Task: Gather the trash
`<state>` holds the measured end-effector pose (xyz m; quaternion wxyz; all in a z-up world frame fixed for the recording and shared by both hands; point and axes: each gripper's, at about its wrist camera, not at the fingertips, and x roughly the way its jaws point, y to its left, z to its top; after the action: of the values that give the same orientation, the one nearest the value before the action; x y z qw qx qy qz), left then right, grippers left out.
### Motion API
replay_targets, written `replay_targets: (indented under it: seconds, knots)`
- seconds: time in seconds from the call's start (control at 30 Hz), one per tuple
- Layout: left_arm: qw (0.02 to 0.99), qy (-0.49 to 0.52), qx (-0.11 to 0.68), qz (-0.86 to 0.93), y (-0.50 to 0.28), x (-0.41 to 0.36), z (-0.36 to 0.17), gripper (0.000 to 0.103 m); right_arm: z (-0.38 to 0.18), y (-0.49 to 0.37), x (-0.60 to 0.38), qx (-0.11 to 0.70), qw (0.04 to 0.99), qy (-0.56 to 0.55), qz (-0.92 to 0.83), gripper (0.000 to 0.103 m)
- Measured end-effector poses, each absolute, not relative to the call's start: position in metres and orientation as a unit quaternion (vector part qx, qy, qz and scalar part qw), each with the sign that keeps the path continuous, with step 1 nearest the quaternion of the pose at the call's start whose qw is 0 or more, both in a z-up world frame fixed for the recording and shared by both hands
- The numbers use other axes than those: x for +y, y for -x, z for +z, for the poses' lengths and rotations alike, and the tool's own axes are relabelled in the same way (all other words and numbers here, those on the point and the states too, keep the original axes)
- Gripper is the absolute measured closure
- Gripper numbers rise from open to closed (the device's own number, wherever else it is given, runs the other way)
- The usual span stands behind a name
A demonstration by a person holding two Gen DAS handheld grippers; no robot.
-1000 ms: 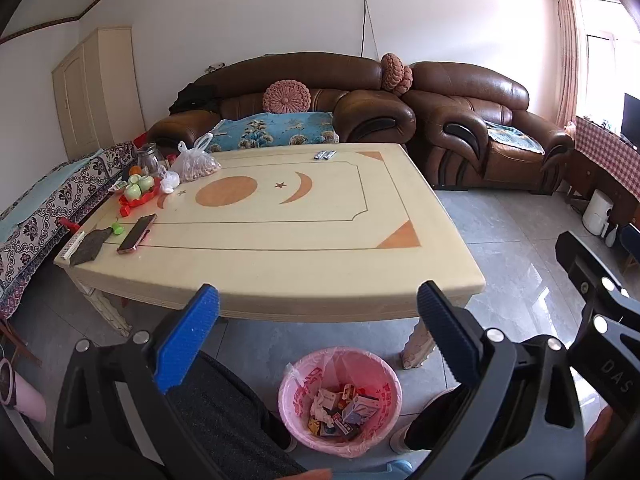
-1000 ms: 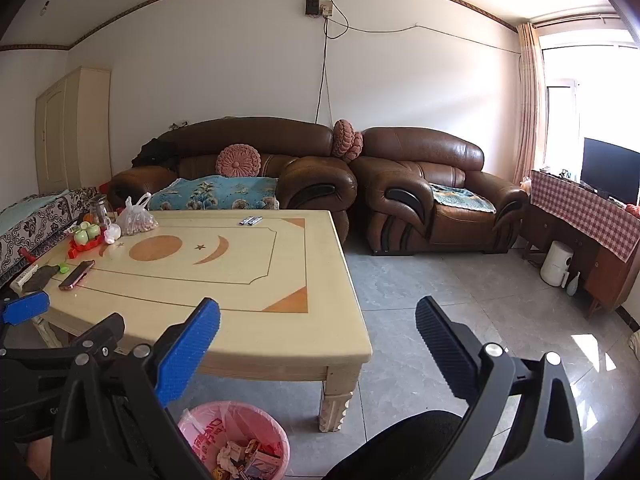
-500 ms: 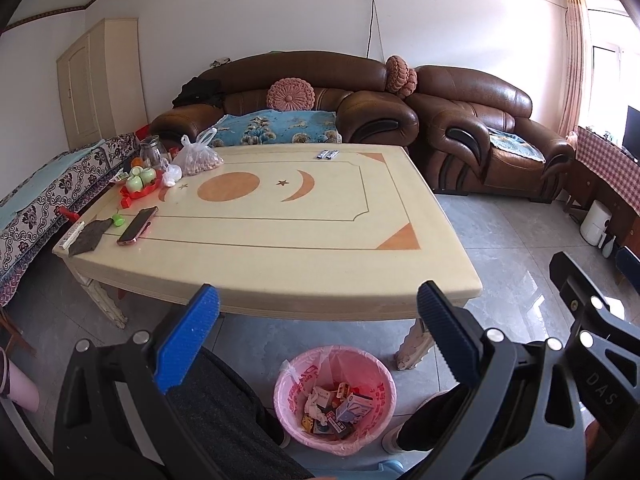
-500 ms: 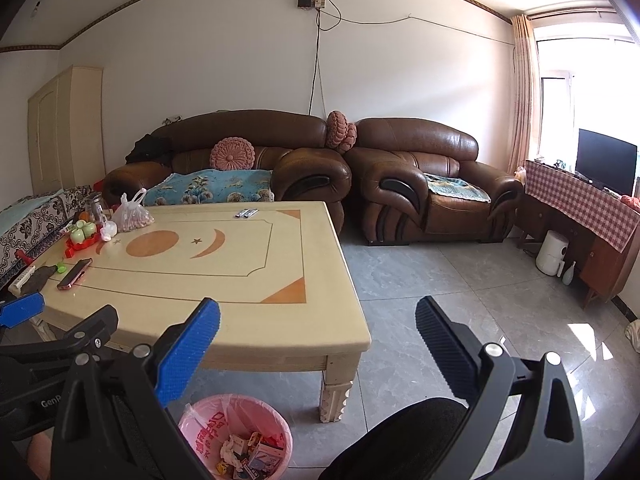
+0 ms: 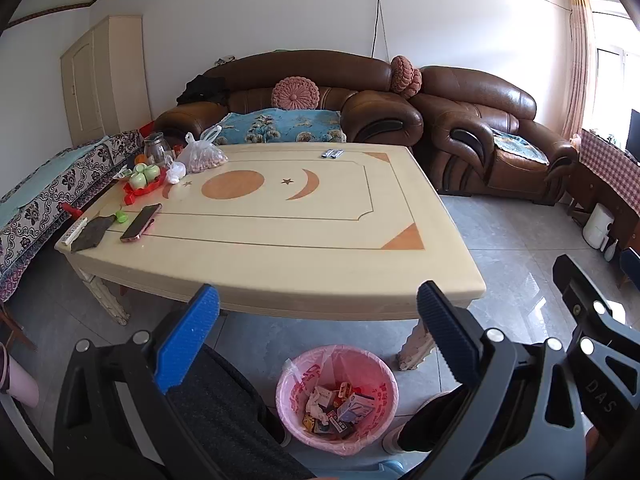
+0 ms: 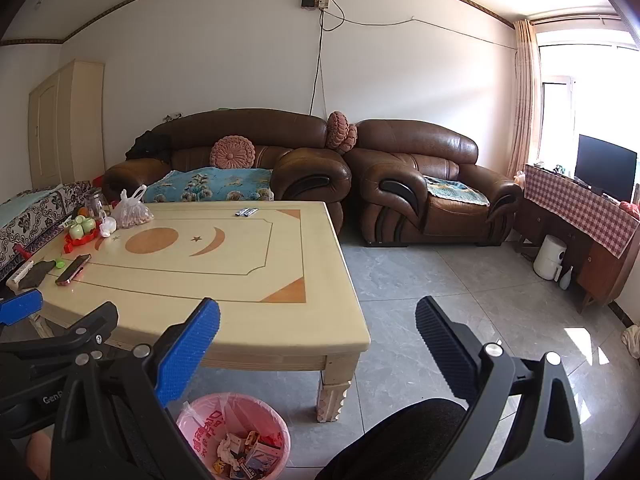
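**Both grippers raised, empty, over the bin**

While you hold both grippers above the floor in front of the counter [image 5: 280, 240], note the following conditions.

Left gripper [image 5: 318, 322]: your fingers [image 5: 186, 342] stand wide apart with nothing between them. Through the gap you see the counter's near edge and, lower down, the bin [image 5: 337, 396].

Right gripper [image 6: 318, 322]: your fingers [image 6: 186, 344] are likewise spread wide and grip nothing. This gripper sits to the right of the left one; in the right wrist view the left gripper's frame fills the lower left corner.

Bin: a pink bin with a pink liner stands on the tiled floor, just in front of the counter's near right leg [image 5: 416, 346]. It contains trash [image 5: 336, 406]: small cartons, wrappers and crumpled paper. Dark-clothed knees flank it in the left wrist view.

Counter: the near and middle areas are bare. Along the left end lie a phone [image 5: 141, 223], a dark flat item [image 5: 92, 233] and a remote [image 5: 74, 231]. At the far left corner are a red tray [image 5: 142, 190] with green cups, a glass jar [image 5: 154, 149] and a plastic bag [image 5: 202, 156] of nuts. Two small packets [image 5: 332, 153] lie at the far edge, touching each other.

Behind the counter stand a brown sofa [image 5: 300, 96] and armchair [image 5: 484, 136].
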<state>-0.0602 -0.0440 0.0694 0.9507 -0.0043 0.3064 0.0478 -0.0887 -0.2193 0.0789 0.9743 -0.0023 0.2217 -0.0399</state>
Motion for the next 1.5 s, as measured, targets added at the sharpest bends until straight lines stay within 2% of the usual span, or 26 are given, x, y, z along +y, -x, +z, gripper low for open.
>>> replay_targets:
  seconds: [1.5]
  knots:
    - [0.953, 0.005, 0.298, 0.06, 0.0622, -0.0492, 0.0776, 0.006, 0.0848, 0.0882, -0.2162, 0.213, 0.976, 0.009, -0.036, 0.007]
